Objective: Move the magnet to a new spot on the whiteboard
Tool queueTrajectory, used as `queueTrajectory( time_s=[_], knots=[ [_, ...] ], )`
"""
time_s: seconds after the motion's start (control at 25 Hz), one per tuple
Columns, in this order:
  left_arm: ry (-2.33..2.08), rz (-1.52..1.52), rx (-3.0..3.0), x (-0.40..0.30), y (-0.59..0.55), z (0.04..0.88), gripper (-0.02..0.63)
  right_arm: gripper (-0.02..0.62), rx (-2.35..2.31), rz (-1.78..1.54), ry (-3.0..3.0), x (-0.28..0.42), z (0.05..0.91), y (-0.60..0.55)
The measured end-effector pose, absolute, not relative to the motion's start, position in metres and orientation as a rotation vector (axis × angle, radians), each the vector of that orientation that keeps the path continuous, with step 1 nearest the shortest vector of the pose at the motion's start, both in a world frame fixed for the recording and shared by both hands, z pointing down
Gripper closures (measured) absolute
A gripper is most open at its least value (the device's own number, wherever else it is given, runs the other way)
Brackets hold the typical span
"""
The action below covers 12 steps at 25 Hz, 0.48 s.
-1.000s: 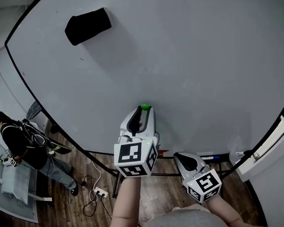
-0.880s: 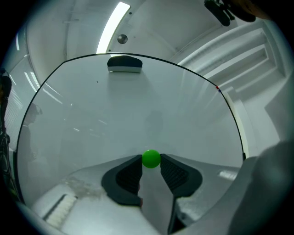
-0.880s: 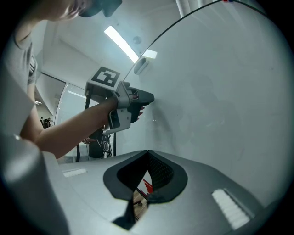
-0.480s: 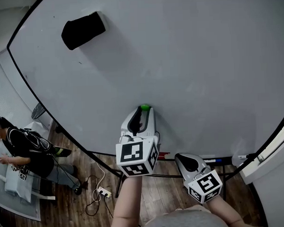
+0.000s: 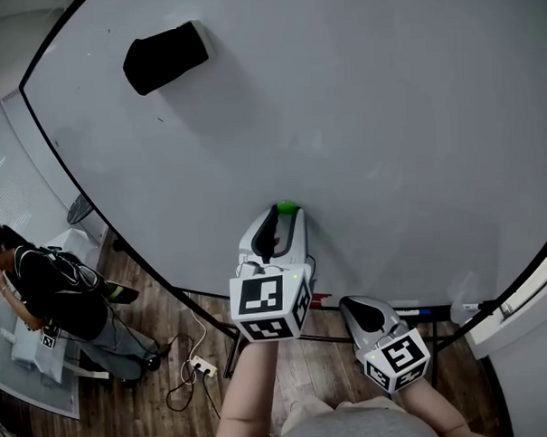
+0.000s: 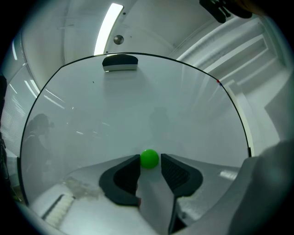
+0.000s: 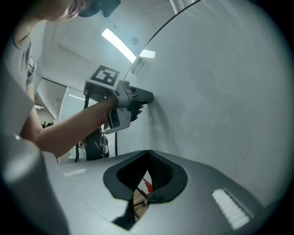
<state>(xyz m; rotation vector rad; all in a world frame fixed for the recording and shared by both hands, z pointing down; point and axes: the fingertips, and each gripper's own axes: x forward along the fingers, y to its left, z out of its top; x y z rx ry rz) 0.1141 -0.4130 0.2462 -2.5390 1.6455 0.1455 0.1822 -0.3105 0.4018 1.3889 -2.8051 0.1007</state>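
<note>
Magnet [image 6: 149,158] here is the little green ball, stuck on the whiteboard [image 5: 360,119] at the lower middle of the head view, well below the black eraser [image 5: 165,57] up in the upper left. The left gripper [image 5: 282,214] is nosed right up to the board with the magnet sitting between its two pad tips, and the jaws are opening. From its own view there's a sliver of gap on the right pad, so I'd call it let go rather than clamped. The right gripper [image 7: 147,153] is parked low at the lower right of the head view, jaws pinched together on nothing. My read is that this is the release, so the trick is to get both pads properly clear of the ball first, then back straight out along the jaw line. Any sideways drift and a pad could nudge the magnet along the slick board or roll it off. Keep the wrist square to the board while pulling away.
</note>
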Motion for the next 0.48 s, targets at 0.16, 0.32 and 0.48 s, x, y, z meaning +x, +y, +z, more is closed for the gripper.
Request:
queueTrajectory(
  time_s=[0.16,0.32,0.48],
  knots=[
    [1.64,0.155,-2.535,0.113,-0.412,0.245,0.45,0.595,1.394,0.11,-2.805,0.18,0.402,-0.31],
    [1.625,0.152,-2.534,0.11,-0.407,0.247,0.436,0.595,1.432,0.142,-2.796,0.181,0.406,-0.309],
    [1.597,0.172,-2.552,0.11,-0.397,0.248,0.436,0.595,1.469,0.153,-2.77,0.185,0.408,-0.313]
  ],
)
